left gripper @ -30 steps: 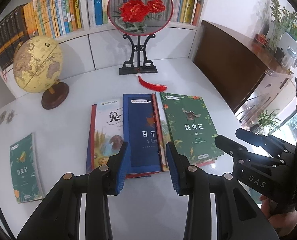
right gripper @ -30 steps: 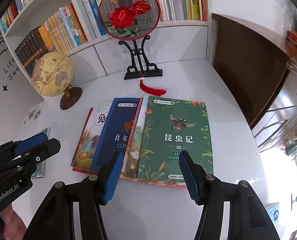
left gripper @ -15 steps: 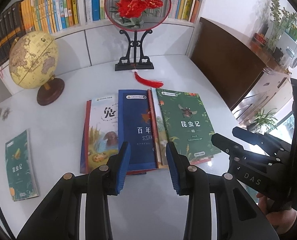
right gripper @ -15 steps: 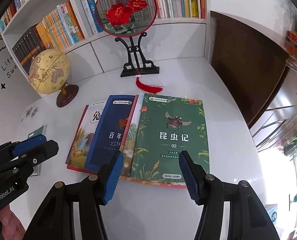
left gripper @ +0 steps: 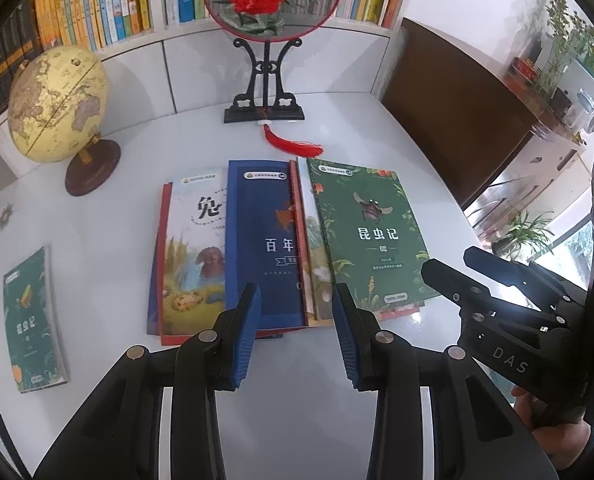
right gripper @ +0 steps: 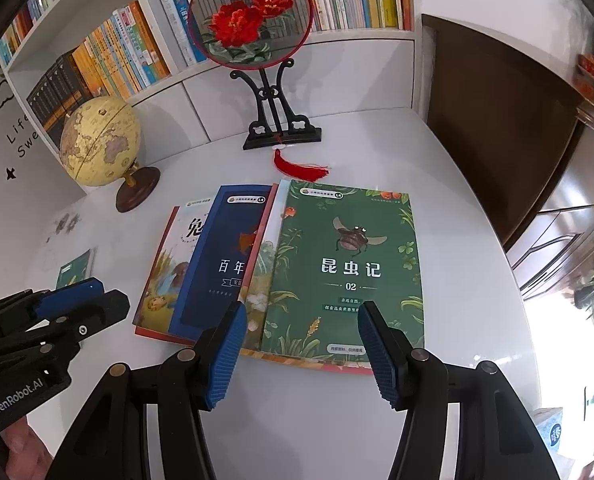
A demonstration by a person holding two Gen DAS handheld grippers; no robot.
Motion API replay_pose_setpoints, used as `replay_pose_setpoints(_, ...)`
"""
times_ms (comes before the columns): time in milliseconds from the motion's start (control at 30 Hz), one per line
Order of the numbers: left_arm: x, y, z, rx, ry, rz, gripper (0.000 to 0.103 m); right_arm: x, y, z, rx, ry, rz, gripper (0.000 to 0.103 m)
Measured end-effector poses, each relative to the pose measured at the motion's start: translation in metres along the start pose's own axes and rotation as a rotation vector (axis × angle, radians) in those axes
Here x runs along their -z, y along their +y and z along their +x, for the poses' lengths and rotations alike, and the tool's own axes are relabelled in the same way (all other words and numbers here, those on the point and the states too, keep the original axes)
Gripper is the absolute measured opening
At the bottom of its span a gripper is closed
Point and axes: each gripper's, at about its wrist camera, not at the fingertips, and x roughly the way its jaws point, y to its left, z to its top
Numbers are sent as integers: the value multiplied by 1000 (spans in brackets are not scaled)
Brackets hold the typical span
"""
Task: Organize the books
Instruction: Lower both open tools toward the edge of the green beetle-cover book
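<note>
Both tools drawn back from the fanned books, nothing lifted yet.

Over the last second the overlapping spread of books has slid farther from both cameras, so the left tool (left gripper: 295,334) and right tool (right gripper: 301,354) have pulled back and up a little; each hangs released, jaws apart, grasping nothing. The green insect-cover paperback (right gripper: 347,272) lies topmost at the right of the spread, overlapping the dark blue book (left gripper: 259,244) and the white rabbit-title picture book (left gripper: 193,240), all flat on the glossy white counter (left gripper: 297,432). A second small green paperback (left gripper: 31,320) sits well apart at the left (probably the stray to gather in). Organizing looks barely begun.
</note>
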Motion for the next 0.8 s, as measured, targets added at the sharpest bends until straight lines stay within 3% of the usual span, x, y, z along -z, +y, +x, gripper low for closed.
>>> replay_pose_setpoints(633,-3,-12,31,7,23,36,34,-2,-24,13,42,12,15,56)
replay_pose_setpoints(800,-7,-9,67,114,38,34,34,4,-45,34,53,8,39,56)
